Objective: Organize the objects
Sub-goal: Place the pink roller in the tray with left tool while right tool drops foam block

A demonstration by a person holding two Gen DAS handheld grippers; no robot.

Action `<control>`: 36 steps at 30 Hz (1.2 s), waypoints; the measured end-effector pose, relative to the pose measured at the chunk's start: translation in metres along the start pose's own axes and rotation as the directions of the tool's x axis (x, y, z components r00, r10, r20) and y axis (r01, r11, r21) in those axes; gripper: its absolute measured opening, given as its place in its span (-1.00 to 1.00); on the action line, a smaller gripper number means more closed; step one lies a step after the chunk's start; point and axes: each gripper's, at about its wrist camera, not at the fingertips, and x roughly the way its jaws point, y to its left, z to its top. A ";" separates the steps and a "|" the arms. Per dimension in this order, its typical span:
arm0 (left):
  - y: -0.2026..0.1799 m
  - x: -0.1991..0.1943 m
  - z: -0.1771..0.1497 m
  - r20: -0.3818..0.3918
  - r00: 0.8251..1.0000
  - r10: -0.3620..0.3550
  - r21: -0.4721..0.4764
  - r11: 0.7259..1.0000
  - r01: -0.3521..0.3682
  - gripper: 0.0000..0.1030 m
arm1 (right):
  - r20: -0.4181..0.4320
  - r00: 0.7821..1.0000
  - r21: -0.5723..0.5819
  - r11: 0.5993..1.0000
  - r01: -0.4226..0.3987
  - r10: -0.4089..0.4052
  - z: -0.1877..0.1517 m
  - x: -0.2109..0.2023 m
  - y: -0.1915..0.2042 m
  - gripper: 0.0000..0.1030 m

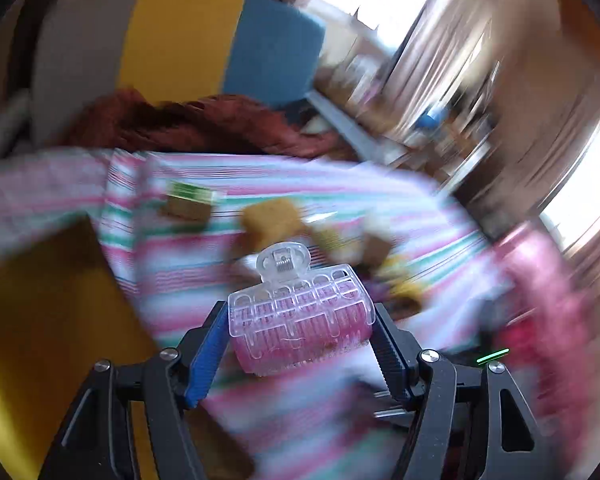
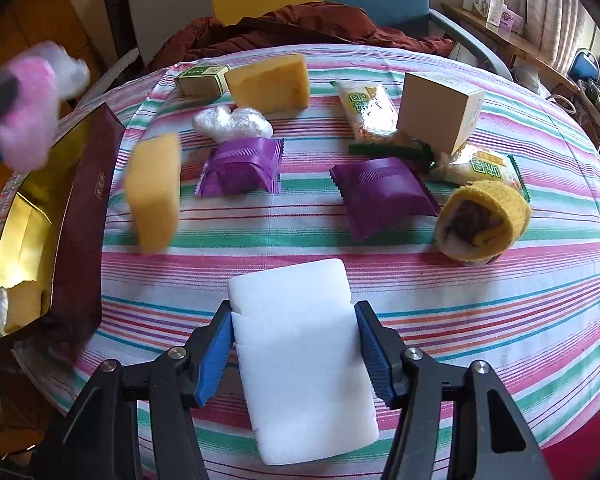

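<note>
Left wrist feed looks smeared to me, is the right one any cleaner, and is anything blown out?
Left wrist view: background streaked with motion blur, only the pink hair roller in the left gripper stays sharp; windows blown out white. Right wrist view: mostly sharp, white foam block and striped tablecloth crisp; only the near yellow sponge and the far-left edge blur; fisheye bends the table edge.

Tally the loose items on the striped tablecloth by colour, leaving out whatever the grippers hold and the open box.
Yellow: 3 (sponge, sponge, knitted roll)
Purple: 2 (packet, packet)
Green-printed clear snack bags: 2
Green and white carton: 1
Beige box: 1
Clear plastic wad: 1
Total: 10
</note>
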 end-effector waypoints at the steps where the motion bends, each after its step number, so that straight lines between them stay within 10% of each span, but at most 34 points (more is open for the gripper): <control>1: -0.005 -0.002 0.001 0.026 0.997 0.079 0.048 0.996 -0.080 0.34 | 0.002 1.000 0.005 1.000 0.004 -0.004 -0.001 0.004 0.001 0.16; 9: 0.028 -0.047 -0.005 0.077 0.972 0.221 0.005 0.975 -0.222 0.36 | 0.080 0.995 0.030 0.997 -0.066 0.063 -0.007 0.004 0.009 0.16; 21: 0.163 -0.134 -0.073 0.024 0.877 0.479 -0.211 0.860 -0.464 0.36 | 0.115 0.959 -0.166 0.957 -0.240 0.260 0.020 -0.037 0.115 0.16; 36: 0.198 -0.166 -0.090 0.040 0.870 0.492 -0.258 0.846 -0.467 0.25 | 0.034 0.953 -0.312 0.909 -0.276 0.301 0.041 -0.009 0.248 0.16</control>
